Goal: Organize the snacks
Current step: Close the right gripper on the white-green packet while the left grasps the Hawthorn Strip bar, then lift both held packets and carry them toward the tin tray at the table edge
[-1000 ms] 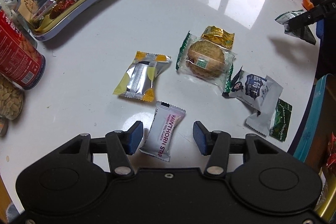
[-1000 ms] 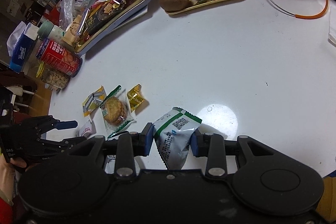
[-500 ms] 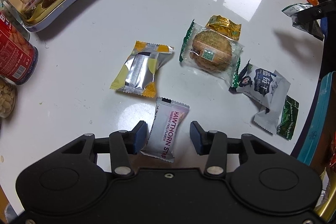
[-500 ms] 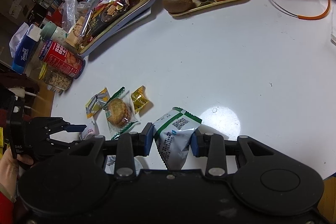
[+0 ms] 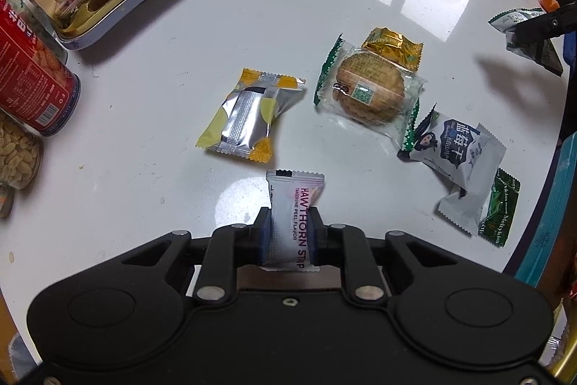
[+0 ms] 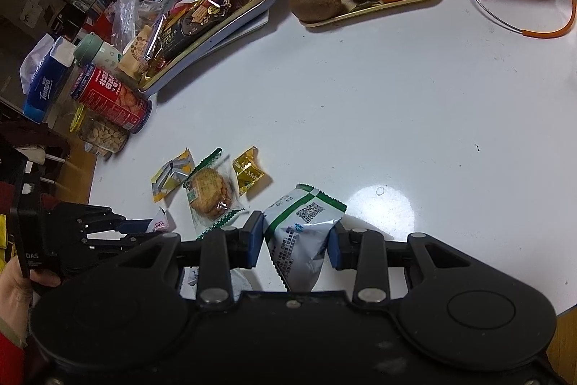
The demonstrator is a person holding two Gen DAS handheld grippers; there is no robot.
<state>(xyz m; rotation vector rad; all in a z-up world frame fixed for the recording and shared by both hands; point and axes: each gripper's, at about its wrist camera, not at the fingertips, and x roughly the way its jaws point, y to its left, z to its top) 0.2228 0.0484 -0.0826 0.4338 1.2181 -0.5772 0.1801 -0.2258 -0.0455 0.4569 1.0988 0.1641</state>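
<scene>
The left hand-held gripper (image 5: 288, 233) has just closed, pinching a hawthorn strip (image 5: 294, 211) near the counter (image 5: 252, 24) edge. The right hand-held gripper (image 6: 294, 242) holds a green-white packet (image 6: 301, 230).

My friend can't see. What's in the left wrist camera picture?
The left tool has just closed on a white Hawthorn Strip packet above a white table. Beyond it lie a yellow-and-silver packet, a wrapped round biscuit and a gold candy.

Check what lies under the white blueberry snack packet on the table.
A dark green candy wrapper pokes out from beneath the white blueberry packet; how far it extends underneath is covered.
</scene>
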